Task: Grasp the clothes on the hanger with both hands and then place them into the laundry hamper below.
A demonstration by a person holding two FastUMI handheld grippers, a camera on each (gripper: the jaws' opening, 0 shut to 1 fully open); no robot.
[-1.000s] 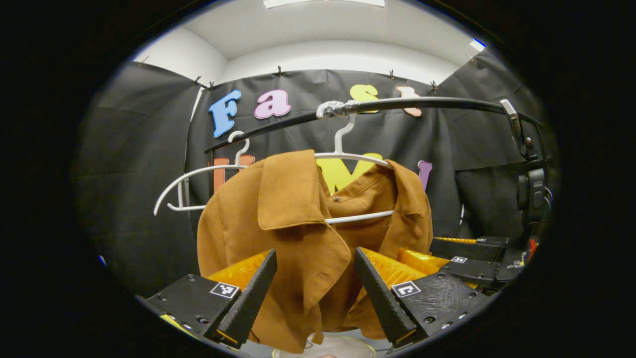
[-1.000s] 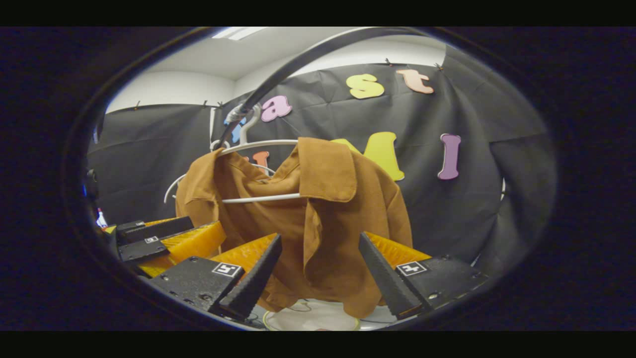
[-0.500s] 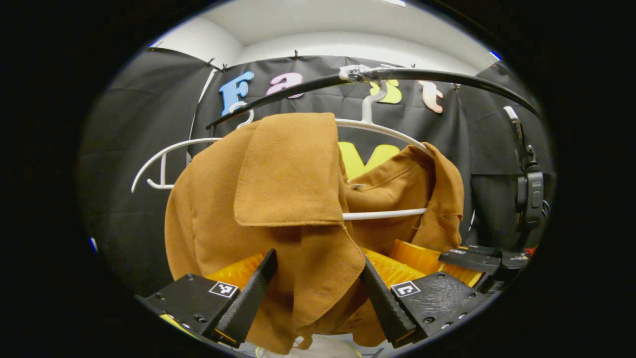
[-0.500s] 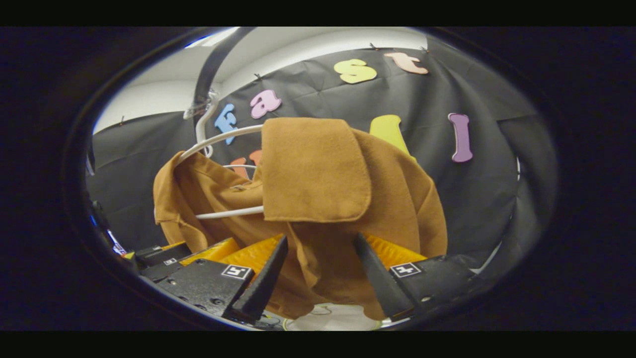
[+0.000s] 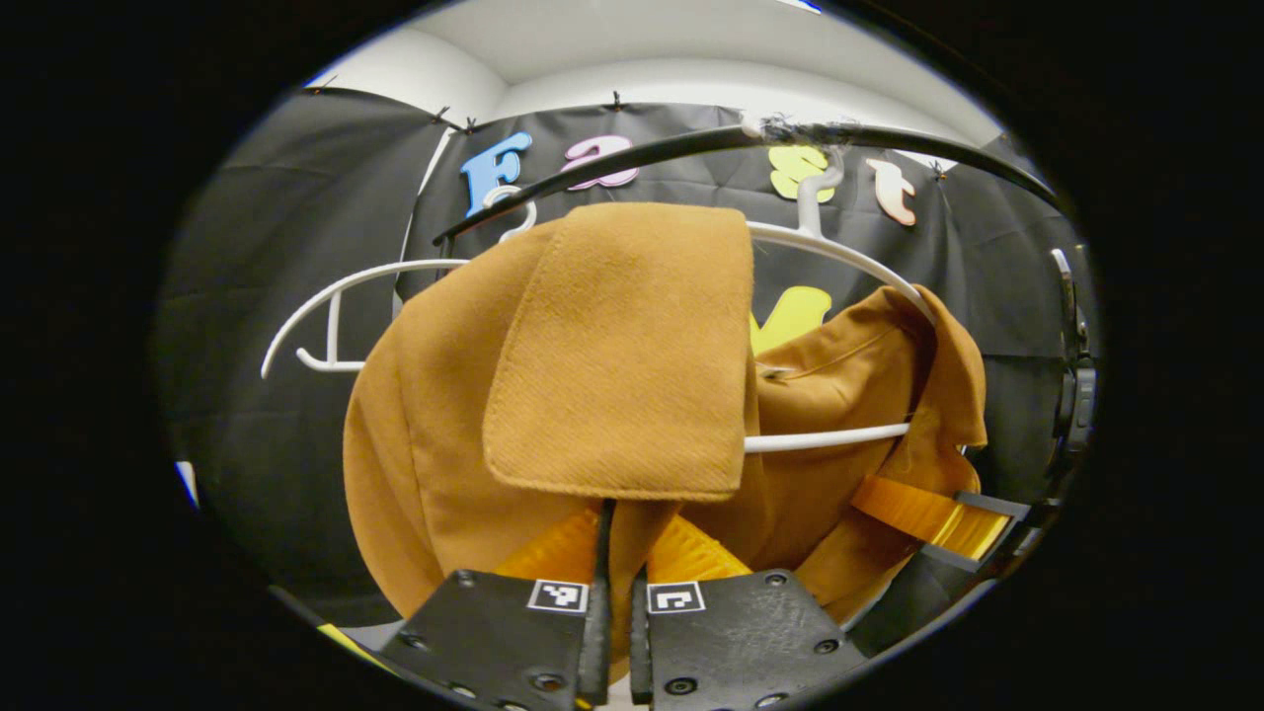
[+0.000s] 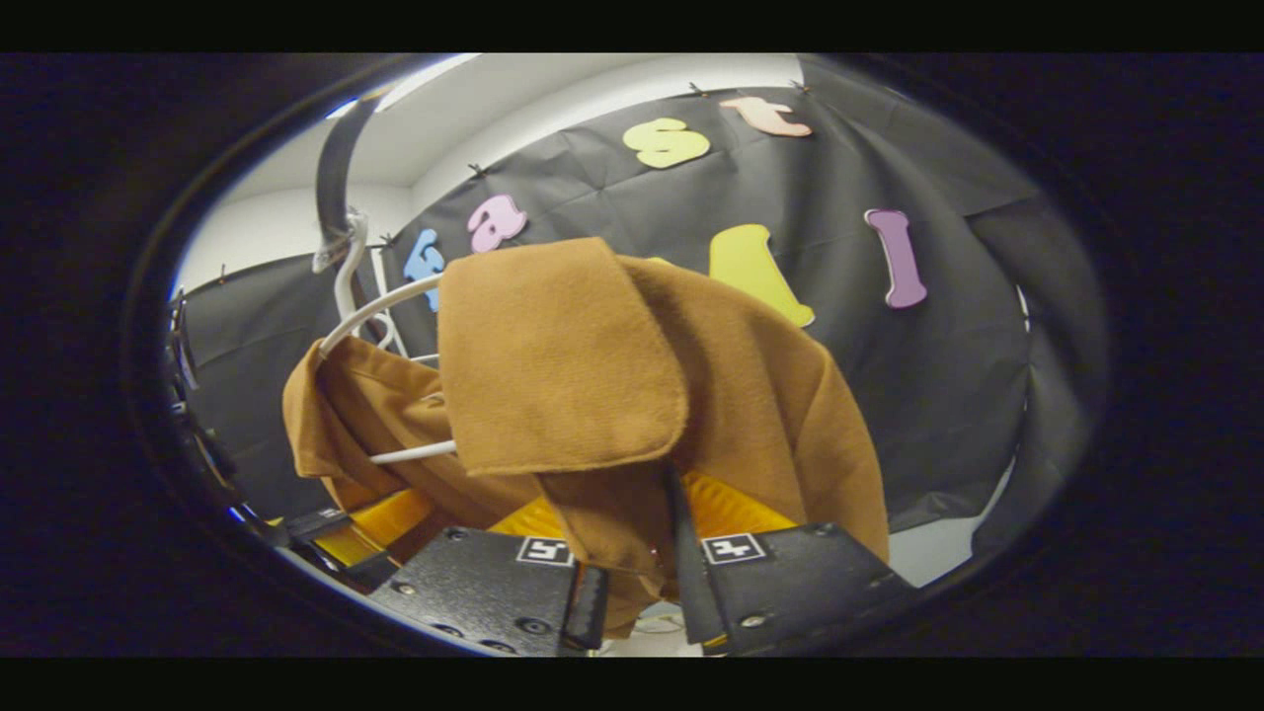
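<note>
A brown jacket [image 5: 612, 346] hangs on a white hanger [image 5: 839, 257] hooked over a black rail [image 5: 889, 138]. My left gripper [image 5: 614, 563] is shut on the jacket's front fabric just under the big collar flap. In the left gripper view the other gripper's orange finger [image 5: 928, 513] shows at the jacket's far side. In the right gripper view the same jacket [image 6: 563, 365] drapes over the hanger [image 6: 370, 311]. My right gripper [image 6: 637, 563] is shut on a fold of cloth below the other collar flap. The left gripper [image 6: 346, 533] sits low at the left there.
A second, bare white hanger [image 5: 326, 296] hangs on the rail left of the jacket. A black device [image 5: 1071, 395] on a post stands at the right edge. The rail [image 6: 334, 168] curves overhead in the right gripper view. A pale sliver [image 6: 657, 624] shows below the jacket.
Both grippers have moved in closer under the collar flaps and gone from open to shut on the jacket's fabric. The jacket looms larger in both views.
</note>
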